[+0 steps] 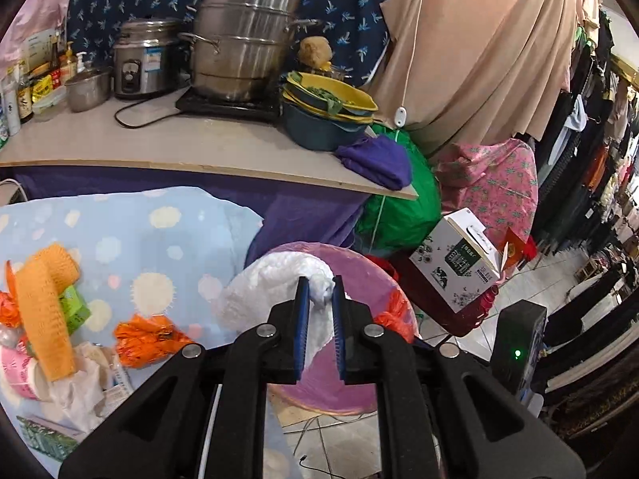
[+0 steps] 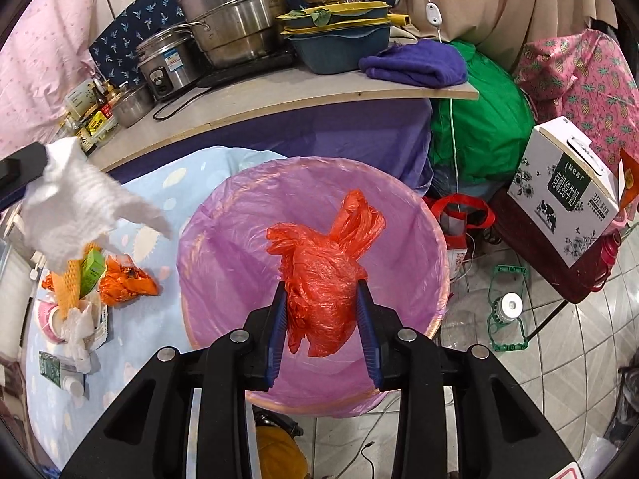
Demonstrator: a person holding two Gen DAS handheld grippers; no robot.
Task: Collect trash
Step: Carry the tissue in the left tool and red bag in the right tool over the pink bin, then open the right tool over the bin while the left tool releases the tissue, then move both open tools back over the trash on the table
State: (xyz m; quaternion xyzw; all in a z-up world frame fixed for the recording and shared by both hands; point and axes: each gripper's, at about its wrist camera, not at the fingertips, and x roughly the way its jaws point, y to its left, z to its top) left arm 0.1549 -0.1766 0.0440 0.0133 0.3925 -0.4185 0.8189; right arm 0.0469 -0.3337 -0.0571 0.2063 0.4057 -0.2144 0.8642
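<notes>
On the pale blue spotted blanket (image 2: pixel 191 183) at the left lies a heap of wrappers and paper (image 2: pixel 92 291). The left gripper (image 1: pixel 319 279) is clamped on a crumpled white paper towel (image 1: pixel 263 291), held just beside the round bin with a purple plastic liner (image 2: pixel 223 247). The right gripper (image 2: pixel 322 285) hangs over the bin's mouth, its blue pads against a crumpled red plastic bag (image 2: pixel 319 275).

You are in a makeshift cooking corner inside a clothing shop: a stacked steel steamer pot (image 1: pixel 243 40) and rice cooker (image 1: pixel 145 58) stand on the desk (image 1: pixel 167 139), sauce bottles (image 1: pixel 24 80) crowd its left edge, and racks of hanging garments (image 1: pixel 591 151) line the tiled aisle.
</notes>
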